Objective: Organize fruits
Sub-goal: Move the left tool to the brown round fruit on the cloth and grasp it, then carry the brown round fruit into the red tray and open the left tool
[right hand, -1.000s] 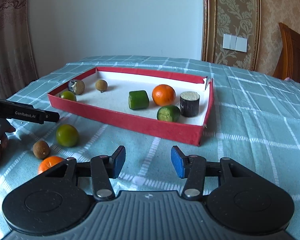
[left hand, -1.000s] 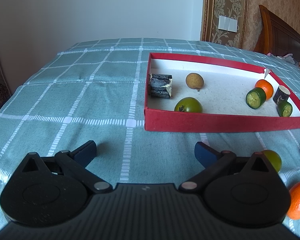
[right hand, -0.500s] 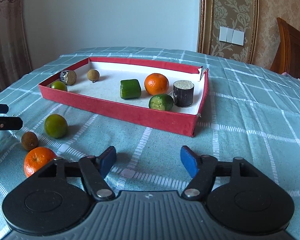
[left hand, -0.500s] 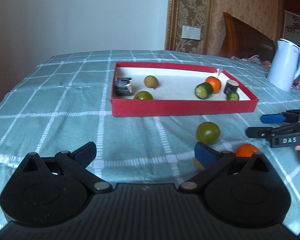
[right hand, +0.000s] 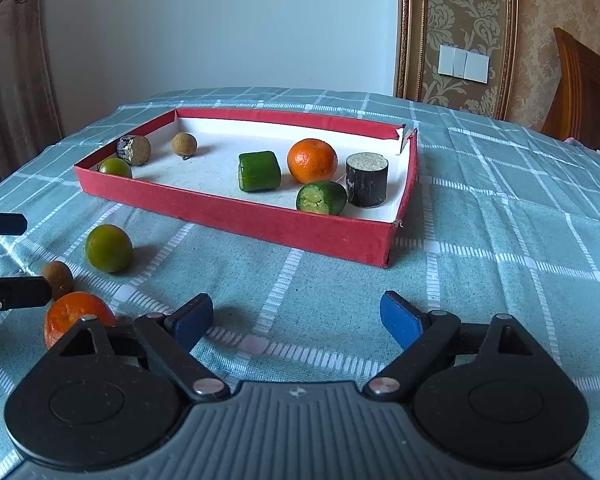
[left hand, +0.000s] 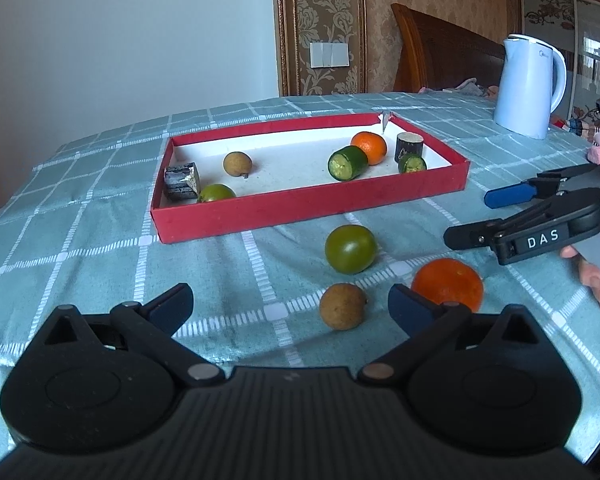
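Observation:
A red tray (left hand: 300,204) (right hand: 260,220) on the checked cloth holds an orange (right hand: 312,160), cucumber pieces (right hand: 259,171), dark cane pieces (right hand: 367,179), a longan (right hand: 184,144) and a green fruit (right hand: 115,168). In front of it lie a green fruit (left hand: 351,249) (right hand: 108,248), a brown longan (left hand: 342,306) (right hand: 58,279) and an orange (left hand: 447,283) (right hand: 74,316). My left gripper (left hand: 290,306) is open and empty, with the longan between its fingers' line. My right gripper (right hand: 296,318) is open and empty; it also shows in the left wrist view (left hand: 476,218).
A white kettle (left hand: 528,86) stands at the far right of the table. A wooden headboard (left hand: 448,60) and a wall are behind. The table edge falls away on the left (left hand: 4,216).
My left gripper has swung right and back, so the loose fruits now lie in front of it. My right gripper has opened wider and drawn closer to the loose fruits.

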Demonstrator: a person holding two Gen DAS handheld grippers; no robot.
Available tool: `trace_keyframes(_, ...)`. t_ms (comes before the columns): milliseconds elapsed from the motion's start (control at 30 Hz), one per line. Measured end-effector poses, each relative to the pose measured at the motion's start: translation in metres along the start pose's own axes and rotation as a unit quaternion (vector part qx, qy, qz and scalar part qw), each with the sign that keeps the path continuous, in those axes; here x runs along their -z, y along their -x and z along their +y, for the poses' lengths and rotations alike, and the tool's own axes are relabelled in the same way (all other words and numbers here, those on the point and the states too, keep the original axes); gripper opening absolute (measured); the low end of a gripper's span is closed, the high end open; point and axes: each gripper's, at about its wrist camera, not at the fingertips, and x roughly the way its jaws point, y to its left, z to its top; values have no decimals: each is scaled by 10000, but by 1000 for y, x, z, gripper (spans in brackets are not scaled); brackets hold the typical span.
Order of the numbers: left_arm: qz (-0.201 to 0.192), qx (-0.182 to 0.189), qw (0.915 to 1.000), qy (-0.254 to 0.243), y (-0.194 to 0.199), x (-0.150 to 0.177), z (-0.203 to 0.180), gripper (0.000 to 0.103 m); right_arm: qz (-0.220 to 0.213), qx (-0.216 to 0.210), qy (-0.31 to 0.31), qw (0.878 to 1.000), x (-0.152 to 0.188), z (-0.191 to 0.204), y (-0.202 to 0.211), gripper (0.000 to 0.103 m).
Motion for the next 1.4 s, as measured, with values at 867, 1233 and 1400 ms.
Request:
trace_keyframes(867,-37,-178,9997,-154,-3,-14,-24,24,3,-6,0,10000,0,0,0,93)
trace_keyframes(1233,-210,-421,9988,103,-41,-66,-4,24,3,-6,0,10000,0,0,0,93)
trace_keyframes(1400,-143,-484,9981,348,-66,-81,13,24,4,-6,1,10000,0,0,0,93)
